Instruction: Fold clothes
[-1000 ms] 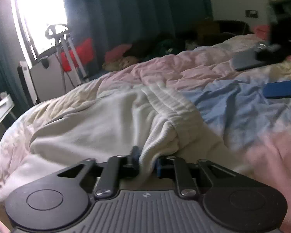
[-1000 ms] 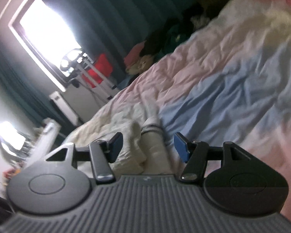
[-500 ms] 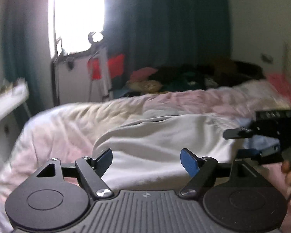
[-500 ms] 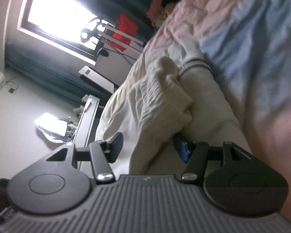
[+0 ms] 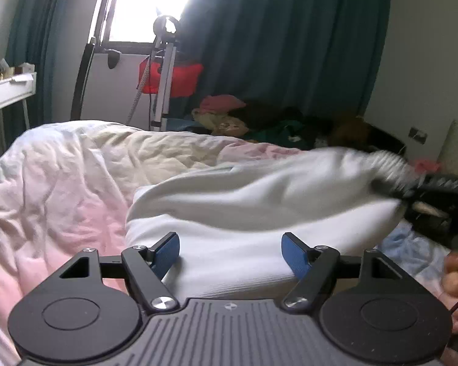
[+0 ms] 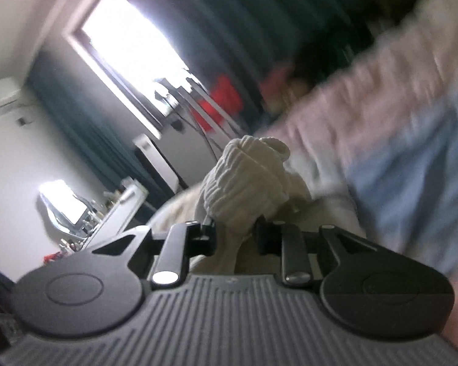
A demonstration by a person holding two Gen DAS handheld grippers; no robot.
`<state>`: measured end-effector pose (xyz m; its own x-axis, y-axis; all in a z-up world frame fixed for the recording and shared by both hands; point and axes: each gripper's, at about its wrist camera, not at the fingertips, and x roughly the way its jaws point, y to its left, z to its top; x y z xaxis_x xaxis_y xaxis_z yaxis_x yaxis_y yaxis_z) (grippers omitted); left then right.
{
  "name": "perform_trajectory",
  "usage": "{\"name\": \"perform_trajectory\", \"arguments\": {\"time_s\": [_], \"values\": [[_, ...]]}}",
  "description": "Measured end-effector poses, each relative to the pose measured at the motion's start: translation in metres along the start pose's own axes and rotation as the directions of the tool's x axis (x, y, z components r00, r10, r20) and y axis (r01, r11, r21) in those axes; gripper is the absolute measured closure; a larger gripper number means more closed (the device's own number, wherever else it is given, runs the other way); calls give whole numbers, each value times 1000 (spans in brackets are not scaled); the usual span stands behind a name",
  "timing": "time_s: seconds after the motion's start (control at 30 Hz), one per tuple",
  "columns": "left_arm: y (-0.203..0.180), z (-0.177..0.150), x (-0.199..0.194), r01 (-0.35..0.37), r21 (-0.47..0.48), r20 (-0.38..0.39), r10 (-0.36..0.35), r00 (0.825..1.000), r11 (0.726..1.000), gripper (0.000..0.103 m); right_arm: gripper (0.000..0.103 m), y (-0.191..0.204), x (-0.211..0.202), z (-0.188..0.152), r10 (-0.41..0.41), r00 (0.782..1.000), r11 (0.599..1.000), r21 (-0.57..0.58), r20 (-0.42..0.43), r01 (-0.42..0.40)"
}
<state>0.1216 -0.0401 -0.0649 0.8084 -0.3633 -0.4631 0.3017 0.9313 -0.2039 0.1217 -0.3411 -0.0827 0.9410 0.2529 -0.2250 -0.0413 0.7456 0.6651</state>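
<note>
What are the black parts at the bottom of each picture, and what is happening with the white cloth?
They are two hand-held grippers, each with a camera looking along its fingers. In the left view, the left gripper is open above a white sweater lying on a pastel duvet. The right gripper shows there too, lifting the sweater's ribbed edge. In the right view, the right gripper is shut on that bunched ribbed edge. The right view is blurred.
</note>
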Motion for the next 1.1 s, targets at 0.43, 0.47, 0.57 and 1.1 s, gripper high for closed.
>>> {"name": "perform_trajectory", "arguments": {"time_s": [0.43, 0.47, 0.57, 1.1], "values": [[36, -15, -8, -35, -254, -69, 18, 997, 966, 26, 64, -63, -18, -12, -246, 940, 936, 194, -236, 293], [40, -15, -9, -41, -273, -77, 21, 997, 961, 25, 61, -60, -21, -10, -241, 945, 942, 182, -223, 283], [53, -19, -6, -67, -344, -111, 30, 993, 937, 24, 28, -54, -24, -9, -280, 938, 941, 135, -206, 310], [79, -40, 34, -5, -512, -194, -109, 975, 859, 22, 19, -64, 11, -39, -221, 913, 942, 166, -343, 290]]}}
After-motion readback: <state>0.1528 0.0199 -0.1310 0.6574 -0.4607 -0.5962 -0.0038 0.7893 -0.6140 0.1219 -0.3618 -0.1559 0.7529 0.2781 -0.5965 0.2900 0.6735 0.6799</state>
